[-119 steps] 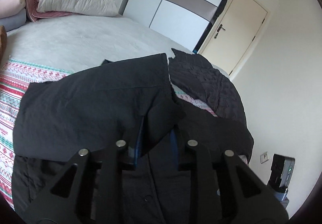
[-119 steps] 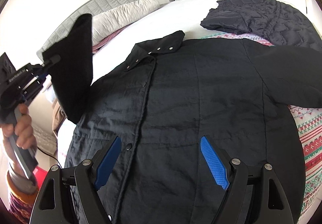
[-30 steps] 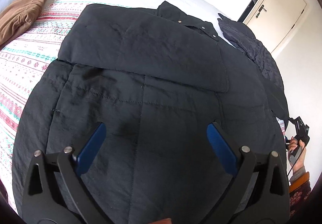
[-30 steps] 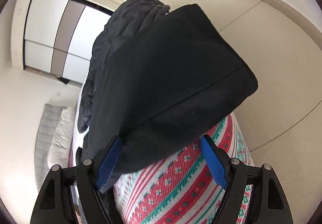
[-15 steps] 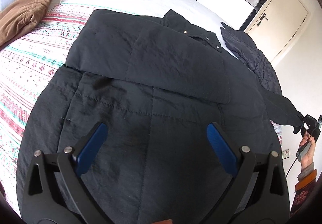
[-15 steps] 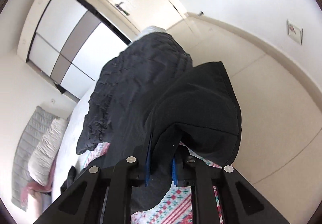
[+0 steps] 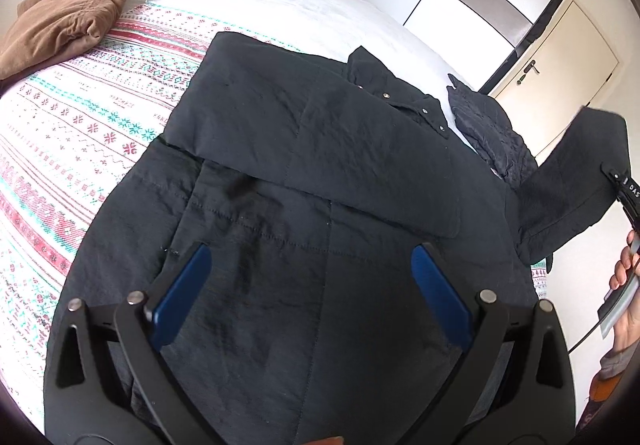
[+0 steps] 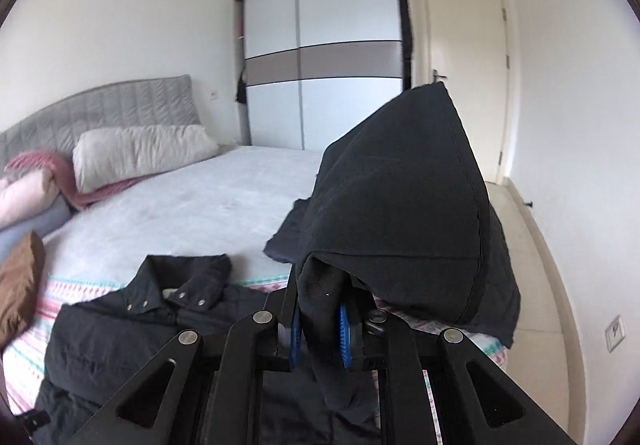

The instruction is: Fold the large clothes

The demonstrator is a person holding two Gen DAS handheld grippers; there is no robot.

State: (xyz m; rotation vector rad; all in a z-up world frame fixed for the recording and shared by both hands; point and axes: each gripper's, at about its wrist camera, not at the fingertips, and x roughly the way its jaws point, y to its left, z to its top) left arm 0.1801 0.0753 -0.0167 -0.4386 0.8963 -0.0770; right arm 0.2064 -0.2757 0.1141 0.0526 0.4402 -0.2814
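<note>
The bed (image 7: 280, 5) filled most of both views, and the black jacket (image 7: 320, 205) lay spread across its patterned blanket (image 7: 80, 149), front up, with one sleeve already folded over the chest just ahead of the left gripper (image 7: 308, 285), whose blue fingers (image 7: 184, 293) stood wide apart above the hem, holding nothing. The right gripper (image 8: 320, 329) had just clamped shut on the cuff of the other sleeve (image 8: 400, 205), which rose in a dark hood of cloth beyond its fingertips, clear of the bed. To fold this sleeve well, it likely needed carrying level across the chest and laying flat over the first sleeve, cuff released only once the cloth was down and unbunched. A second dark quilted garment (image 7: 492, 133) lay near the jacket's collar (image 8: 184, 289), possibly touching the lifted sleeve, though blur left that unclear. Ahead of both grippers the white mattress lay free; the brown bundle (image 7: 68, 17) sat well apart.
</note>
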